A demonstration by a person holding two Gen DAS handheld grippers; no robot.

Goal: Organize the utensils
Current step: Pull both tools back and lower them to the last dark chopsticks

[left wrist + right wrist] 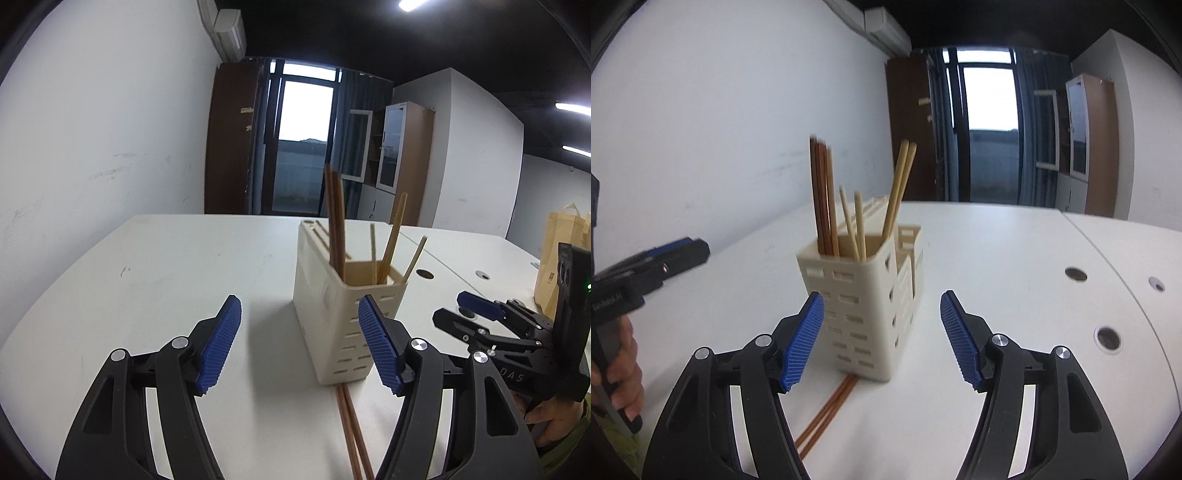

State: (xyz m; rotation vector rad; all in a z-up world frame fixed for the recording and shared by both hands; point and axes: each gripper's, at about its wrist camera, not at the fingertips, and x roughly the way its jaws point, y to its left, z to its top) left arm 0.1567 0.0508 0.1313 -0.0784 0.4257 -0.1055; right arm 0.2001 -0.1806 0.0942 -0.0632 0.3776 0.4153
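A cream slotted utensil holder (pixel 343 314) (pixel 871 306) stands on the white table. Dark brown chopsticks (pixel 335 218) (pixel 823 195) and pale bamboo chopsticks (pixel 394 236) (pixel 899 188) stand upright in it. A pair of brown chopsticks (pixel 352 432) (pixel 827 417) lies flat on the table, touching the holder's near base. My left gripper (pixel 299 343) is open and empty, just short of the holder. My right gripper (pixel 881 339) is open and empty, its jaws either side of the holder's near corner. Each gripper shows in the other's view, the right one (pixel 461 310) and the left one (pixel 683 251).
A brown paper bag (pixel 561 258) stands at the table's far right. Round cable holes (pixel 1108 338) (pixel 1075 274) sit in the tabletop to the right. The white table (pixel 166 266) runs up to a white wall on the left.
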